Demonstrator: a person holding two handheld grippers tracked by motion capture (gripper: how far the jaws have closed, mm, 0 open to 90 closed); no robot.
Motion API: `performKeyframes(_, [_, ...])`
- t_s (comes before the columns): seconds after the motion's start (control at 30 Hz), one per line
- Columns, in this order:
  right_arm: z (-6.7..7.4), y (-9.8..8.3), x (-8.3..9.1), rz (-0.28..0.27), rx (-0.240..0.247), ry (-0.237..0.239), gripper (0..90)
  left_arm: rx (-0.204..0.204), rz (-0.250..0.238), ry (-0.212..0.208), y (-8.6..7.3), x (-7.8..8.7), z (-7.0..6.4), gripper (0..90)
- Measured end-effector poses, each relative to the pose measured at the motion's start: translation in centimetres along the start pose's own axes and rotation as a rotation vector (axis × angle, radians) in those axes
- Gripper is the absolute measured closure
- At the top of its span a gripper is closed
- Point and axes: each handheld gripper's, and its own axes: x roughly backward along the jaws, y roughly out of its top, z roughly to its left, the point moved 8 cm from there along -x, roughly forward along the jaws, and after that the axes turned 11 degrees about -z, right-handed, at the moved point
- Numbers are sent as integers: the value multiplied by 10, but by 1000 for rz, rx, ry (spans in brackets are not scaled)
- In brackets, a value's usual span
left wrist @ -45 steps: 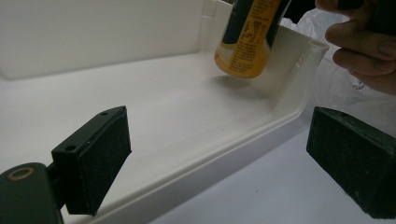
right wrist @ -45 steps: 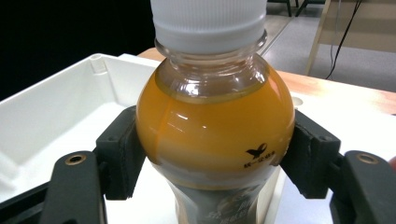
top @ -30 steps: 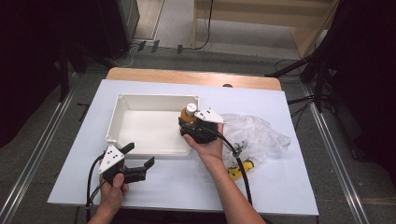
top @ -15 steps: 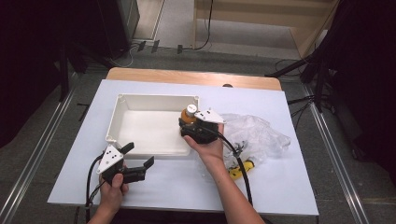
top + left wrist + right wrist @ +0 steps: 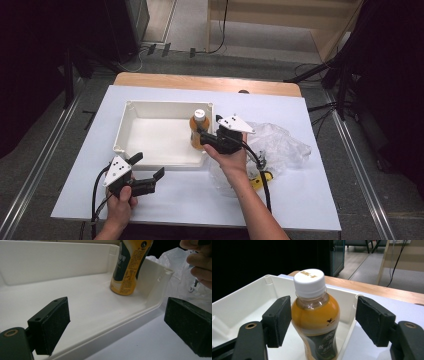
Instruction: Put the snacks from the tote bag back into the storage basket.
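A white sheet covers the table, with a strip of bare wood along its far edge and a dark floor with cables beyond; on the sheet sits a shallow white tray, open at the top, slightly left of centre; inside it, in the right part close to the right wall, stands 1 upright bottle of orange drink with a white cap and a dark and yellow label; the left gripper view shows the same bottle standing on the tray floor near the far right corner; the right gripper reaches in from the right over the tray's right wall, level with the bottle; in the right gripper view its 2 black jaws stand wide apart on either side of the bottle, the left pad close against the bottle's shoulder, the right pad well apart from it, so the bottle is not clamped; the left gripper rests near the tray's near edge, on the left, its 2 jaws wide open with nothing between them but the tray's near rim; to the right of the tray lies a crumpled clear plastic bag, and near it, by the person's right forearm, a small yellow thing too small to tell.
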Motion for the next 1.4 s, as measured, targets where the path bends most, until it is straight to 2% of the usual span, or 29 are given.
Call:
performKeyframes(0.4, [-17,6,14,-15,4,-27,309,5,-15,3,1,1,1,66])
performKeyframes(1.4, [-66,1,53,-28,-3,-115,312,14,-55,1,5,6,2,66])
